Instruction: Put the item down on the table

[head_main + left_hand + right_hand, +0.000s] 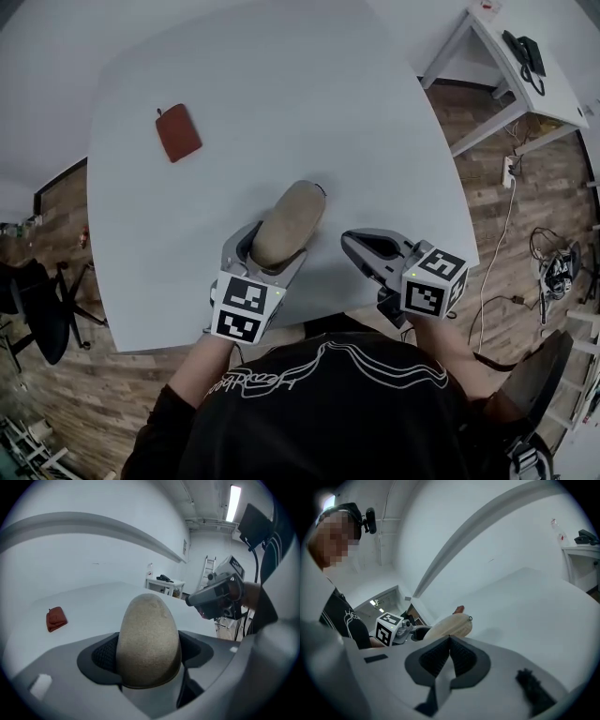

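The beige pouch [292,211] in the left claw [274,251] looks like suede or felt to me. It's matt with a fine grainy nap, and there's a tiny ring [470,618] at its far end that looks like metal. Both claws are smooth matt grey plastic, and the right claw [450,644] has black ribbed, rubbery-looking pads [464,660]. The surface [281,94] is pale, smooth and matt, with hardly any sheen. The reddish-brown wallet [177,132] at far left looks like leather. The floor [548,202] is wood-look planks. The shirt [328,422] is black cloth.
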A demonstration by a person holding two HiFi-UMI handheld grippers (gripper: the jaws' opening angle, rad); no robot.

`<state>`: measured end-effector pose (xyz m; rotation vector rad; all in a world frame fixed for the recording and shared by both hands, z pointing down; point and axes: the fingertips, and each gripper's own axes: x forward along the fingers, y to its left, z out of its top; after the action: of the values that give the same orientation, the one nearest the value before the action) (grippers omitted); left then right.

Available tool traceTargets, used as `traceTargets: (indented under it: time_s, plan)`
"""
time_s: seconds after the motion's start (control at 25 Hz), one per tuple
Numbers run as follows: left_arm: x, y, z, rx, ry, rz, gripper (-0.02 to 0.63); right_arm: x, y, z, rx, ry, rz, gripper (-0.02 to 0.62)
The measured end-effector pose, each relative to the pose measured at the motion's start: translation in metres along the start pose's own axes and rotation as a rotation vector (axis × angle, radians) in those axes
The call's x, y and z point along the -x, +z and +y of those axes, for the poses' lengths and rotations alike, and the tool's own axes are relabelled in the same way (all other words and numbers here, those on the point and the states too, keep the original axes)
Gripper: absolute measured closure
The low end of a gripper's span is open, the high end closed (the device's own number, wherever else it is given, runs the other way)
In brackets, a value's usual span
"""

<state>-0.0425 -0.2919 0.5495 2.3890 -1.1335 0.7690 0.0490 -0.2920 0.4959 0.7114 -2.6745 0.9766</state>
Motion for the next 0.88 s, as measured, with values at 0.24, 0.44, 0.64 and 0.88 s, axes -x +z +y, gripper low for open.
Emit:
traceTargets:
  time_s: [0.24, 0.44, 0.64, 0.88]
  plan:
    - [-0.022, -0.026, 0.007, -0.023, 0.015, 0.083, 0.231, -0.010, -0.012, -0.004, -0.025, 0.023, 0.055, 0.586]
    - [-0.035, -0.050, 0.011, -0.031, 0.013, 0.150, 0.231, -0.014, -0.011, -0.001, -0.036, 0.026, 0.053, 0.586]
    - [-0.042, -0.053, 0.014, -0.032, 0.015, 0.146, 0.227, -0.012, -0.008, -0.003, -0.017, 0.015, 0.061, 0.586]
    - [-0.046, -0.053, 0.011, -0.083, 0.028, 0.142, 0.219, -0.007, -0.014, 0.000, -0.024, 0.003, 0.058, 0.586]
